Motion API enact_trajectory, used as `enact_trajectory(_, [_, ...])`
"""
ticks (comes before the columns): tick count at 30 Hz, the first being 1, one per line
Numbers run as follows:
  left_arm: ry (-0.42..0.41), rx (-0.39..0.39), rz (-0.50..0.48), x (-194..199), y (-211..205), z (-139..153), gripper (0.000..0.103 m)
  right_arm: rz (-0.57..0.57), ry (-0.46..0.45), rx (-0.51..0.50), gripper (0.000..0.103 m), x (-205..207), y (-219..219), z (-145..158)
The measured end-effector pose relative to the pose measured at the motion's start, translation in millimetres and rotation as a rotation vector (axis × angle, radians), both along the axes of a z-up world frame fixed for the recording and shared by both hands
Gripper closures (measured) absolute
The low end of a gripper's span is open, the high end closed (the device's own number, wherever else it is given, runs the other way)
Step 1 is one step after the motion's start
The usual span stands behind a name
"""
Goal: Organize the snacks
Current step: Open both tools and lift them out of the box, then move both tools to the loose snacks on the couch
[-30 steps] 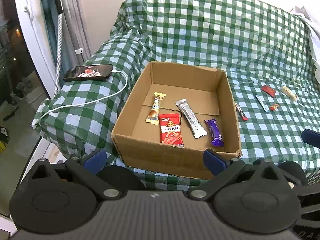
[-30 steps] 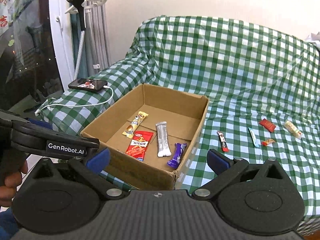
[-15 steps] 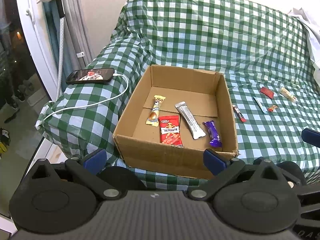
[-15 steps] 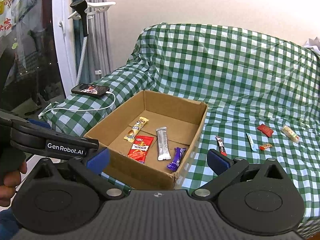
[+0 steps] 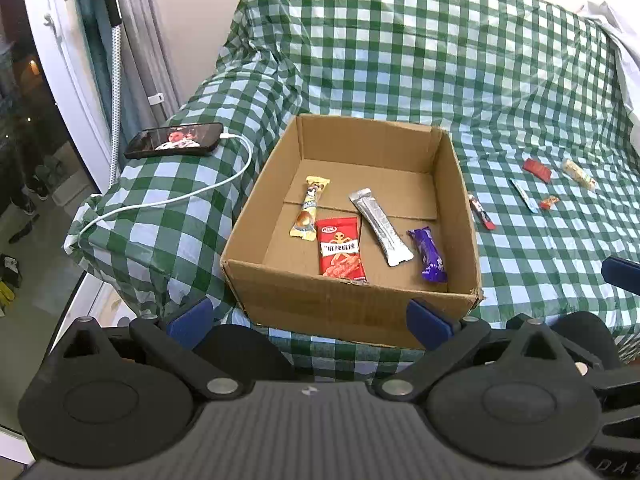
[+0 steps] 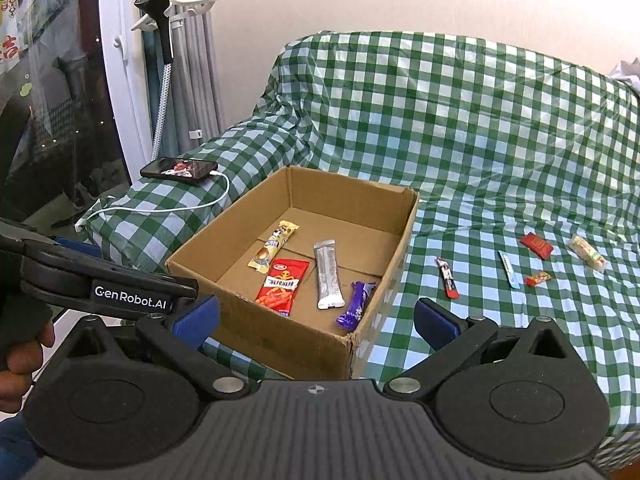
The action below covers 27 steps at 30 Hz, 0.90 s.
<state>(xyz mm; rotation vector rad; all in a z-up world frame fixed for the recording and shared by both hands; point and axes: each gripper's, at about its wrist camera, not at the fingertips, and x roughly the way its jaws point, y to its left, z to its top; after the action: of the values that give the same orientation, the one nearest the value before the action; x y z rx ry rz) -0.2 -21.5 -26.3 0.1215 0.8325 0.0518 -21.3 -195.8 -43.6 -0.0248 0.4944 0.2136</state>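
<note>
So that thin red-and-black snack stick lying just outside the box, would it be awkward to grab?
Probably a bit. The red-and-black stick lies flat on the checked cover, so fingers may pinch cloth too. It looks narrow and light, likely to skid if nudged. Its wrapper seems glossy, perhaps slippery. Both the left gripper and the right gripper are open, empty.

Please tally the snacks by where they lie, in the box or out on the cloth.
In the cardboard box: 4 snacks
Loose on the checked cloth: 5 snacks
Total: 9
</note>
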Motion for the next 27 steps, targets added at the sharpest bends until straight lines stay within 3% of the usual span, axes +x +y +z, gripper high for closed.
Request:
enact_trajectory(14, [0.083,0.065,-0.061,34.1,-40.1,-17.3,0.0,-0.044,0.077,0.094,0.001,26.0,-33.0,-21.2])
enact_trajectory(27, [0.211,-0.003,-0.26,121.4,-167.7,-30.0,0.0,-0.345,0.123,0.196,0.001,64.8,-162.2,-49.1])
